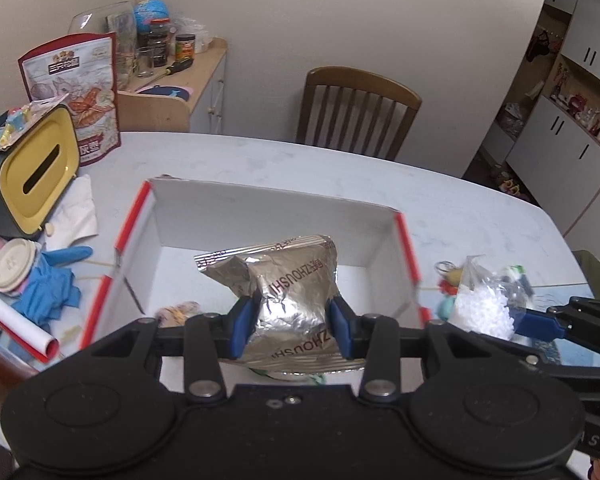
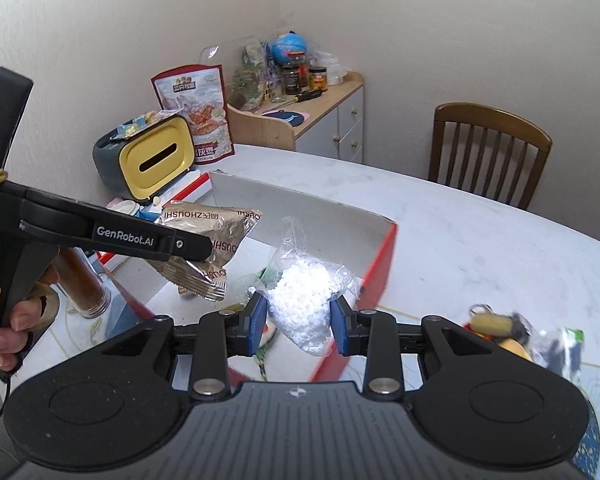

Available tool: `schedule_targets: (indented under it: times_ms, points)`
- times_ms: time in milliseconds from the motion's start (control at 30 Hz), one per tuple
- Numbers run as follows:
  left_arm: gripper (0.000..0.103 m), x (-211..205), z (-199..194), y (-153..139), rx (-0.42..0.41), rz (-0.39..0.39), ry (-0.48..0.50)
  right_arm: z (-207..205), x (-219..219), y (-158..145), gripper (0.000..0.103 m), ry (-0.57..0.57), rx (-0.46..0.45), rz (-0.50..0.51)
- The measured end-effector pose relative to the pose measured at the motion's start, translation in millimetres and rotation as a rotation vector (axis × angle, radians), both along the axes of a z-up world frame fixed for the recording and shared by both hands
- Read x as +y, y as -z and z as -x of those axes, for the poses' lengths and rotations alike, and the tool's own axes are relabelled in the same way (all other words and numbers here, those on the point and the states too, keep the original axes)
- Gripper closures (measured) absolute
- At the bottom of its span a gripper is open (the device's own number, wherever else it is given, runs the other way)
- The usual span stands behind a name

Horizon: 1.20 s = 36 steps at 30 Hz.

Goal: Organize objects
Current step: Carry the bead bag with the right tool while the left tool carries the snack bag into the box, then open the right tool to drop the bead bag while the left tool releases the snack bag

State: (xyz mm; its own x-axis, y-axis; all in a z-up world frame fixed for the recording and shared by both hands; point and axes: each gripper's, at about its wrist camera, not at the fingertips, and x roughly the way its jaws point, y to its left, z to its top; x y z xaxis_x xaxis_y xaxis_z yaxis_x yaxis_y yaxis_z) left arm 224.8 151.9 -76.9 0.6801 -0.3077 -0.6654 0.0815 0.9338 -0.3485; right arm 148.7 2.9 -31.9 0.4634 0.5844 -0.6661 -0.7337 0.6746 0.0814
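The left gripper (image 1: pixel 291 322) pinches a crumpled silver foil packet (image 1: pixel 288 280) between its blue pads (image 1: pixel 242 326), holding it above the near part of an open white box (image 1: pixel 260 216) with red edges. The packet hangs clear of the box walls; the box floor behind it, toward the far wall, is bare white, while a small patterned item (image 1: pixel 178 312) lies in the near-left corner.

The right gripper (image 2: pixel 299 326) squeezes a clear bag of white pellets (image 2: pixel 304 304) between its pads (image 2: pixel 258 326), held over the box's near-right red edge (image 2: pixel 374 276) — part of the bag is over the inside, part near the rim. In the right wrist view the left gripper's black finger (image 2: pixel 112 236) reaches in from the left with the foil packet (image 2: pixel 204 240) just left of the bag, the two close but apart. A hand (image 2: pixel 4 316) grips the left tool's handle at the left border.

Left of the box the table (image 1: pixel 340 168) is crowded: a yellow-faced tissue holder (image 1: pixel 36 176), a red snack pouch (image 1: pixel 80 92) standing behind it, a blue glove (image 1: pixel 48 284), a lidded cup (image 1: pixel 14 264) and a rolled white sheet (image 1: pixel 16 320), all near the box's left wall. To the right of the box lies a small blurred heap with a keyring (image 2: pixel 496 324). Far and right of the box the tabletop is open as far as the wooden chair (image 1: pixel 360 112) — the widest free room
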Motion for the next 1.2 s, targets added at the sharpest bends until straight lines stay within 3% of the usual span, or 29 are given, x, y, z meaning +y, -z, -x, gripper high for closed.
schedule_targets:
  times_ms: [500, 1200]
  points:
    - [0.062, 31.0, -59.3, 41.9, 0.076, -0.050, -0.016, -33.8, 74.2, 45.3, 0.070, -0.026, 0.035, 0.118]
    - [0.062, 14.3, -98.9, 81.3, 0.175, -0.135, 0.070, -68.7, 125.8, 96.9, 0.069, -0.014, 0.085, 0.278]
